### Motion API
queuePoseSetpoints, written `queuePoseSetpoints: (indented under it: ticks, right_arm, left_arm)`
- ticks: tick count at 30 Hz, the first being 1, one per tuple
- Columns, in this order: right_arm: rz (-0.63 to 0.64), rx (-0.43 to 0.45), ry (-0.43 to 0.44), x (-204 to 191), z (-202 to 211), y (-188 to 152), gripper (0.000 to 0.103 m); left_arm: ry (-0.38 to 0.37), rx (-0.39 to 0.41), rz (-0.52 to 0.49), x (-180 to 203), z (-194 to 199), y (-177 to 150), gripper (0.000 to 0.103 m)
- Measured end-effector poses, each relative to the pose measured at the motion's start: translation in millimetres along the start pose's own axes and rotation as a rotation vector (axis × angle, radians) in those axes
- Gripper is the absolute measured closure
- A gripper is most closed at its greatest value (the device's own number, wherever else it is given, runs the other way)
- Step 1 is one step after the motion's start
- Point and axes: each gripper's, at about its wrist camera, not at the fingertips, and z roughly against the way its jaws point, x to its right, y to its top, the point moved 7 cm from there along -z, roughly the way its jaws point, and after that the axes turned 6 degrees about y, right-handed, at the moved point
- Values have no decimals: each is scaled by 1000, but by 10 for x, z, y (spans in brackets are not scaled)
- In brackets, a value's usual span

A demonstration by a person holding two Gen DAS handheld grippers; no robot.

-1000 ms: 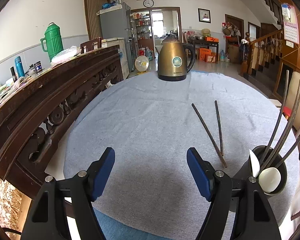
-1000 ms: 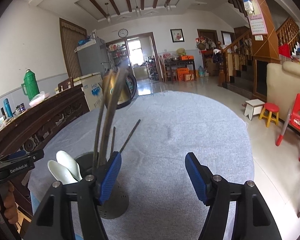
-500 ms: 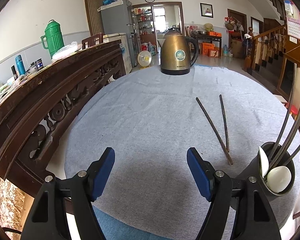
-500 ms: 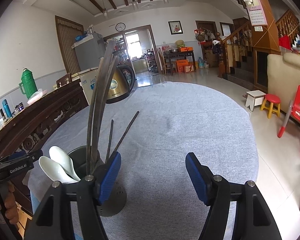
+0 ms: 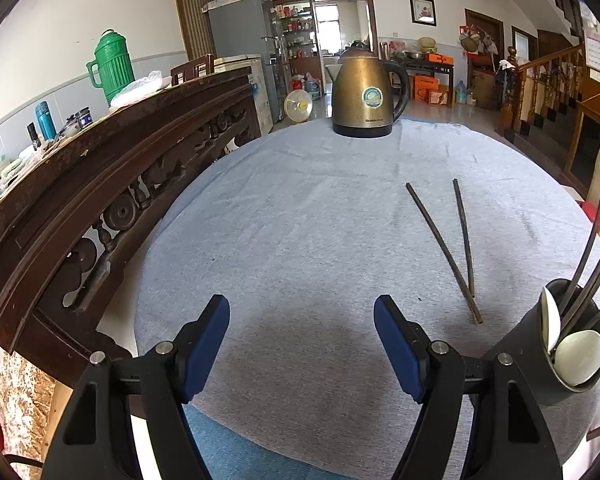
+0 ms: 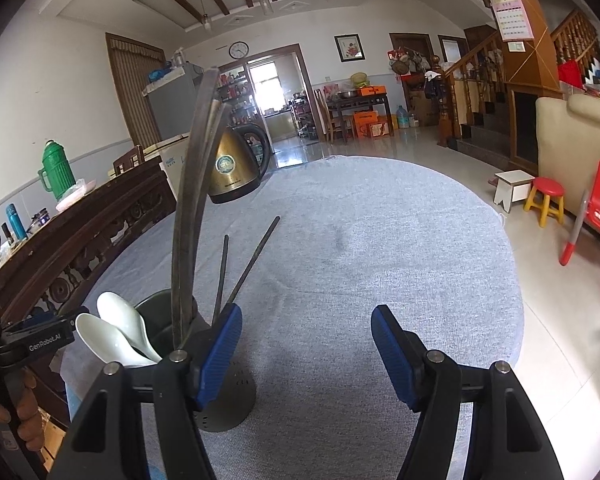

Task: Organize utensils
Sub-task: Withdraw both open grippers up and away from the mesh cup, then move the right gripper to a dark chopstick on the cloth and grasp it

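Beside the glossy brass-toned metal kettle (image 5: 363,92), matt grey cloth (image 5: 300,220) (slightly fuzzy) lies under dark matt chopsticks (image 5: 444,244); glossy white spoons (image 6: 116,334).

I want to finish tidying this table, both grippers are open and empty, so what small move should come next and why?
Probably ease the left gripper forward and to its right toward the two chopsticks lying loose on the grey cloth. They are the only utensils outside the holder, which already has spoons and chopsticks standing in it.

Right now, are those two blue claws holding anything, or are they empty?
Left gripper: open, holding nothing.
Right gripper: open, holding nothing.
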Motion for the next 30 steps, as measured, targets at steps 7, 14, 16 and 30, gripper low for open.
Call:
queuePoseSetpoints:
  ticks: [7,14,16,30]
  right_arm:
    - [-9,-6,5,34,-33,-12,32]
    - [-35,-13,-3,114,-70,-24,32]
    - [-40,-15,-5,132,-79,-28,32]
    - [-74,-46,-16,246,-190,-98,32]
  left_arm:
    - [9,-9,-5,-9,-41,2,28]
    - [22,-27,-4,-21,-123,-26,28]
    - [25,-33,-5,-23,-153,-40,28]
    - [37,-81,-12,-4,-367,-147,28]
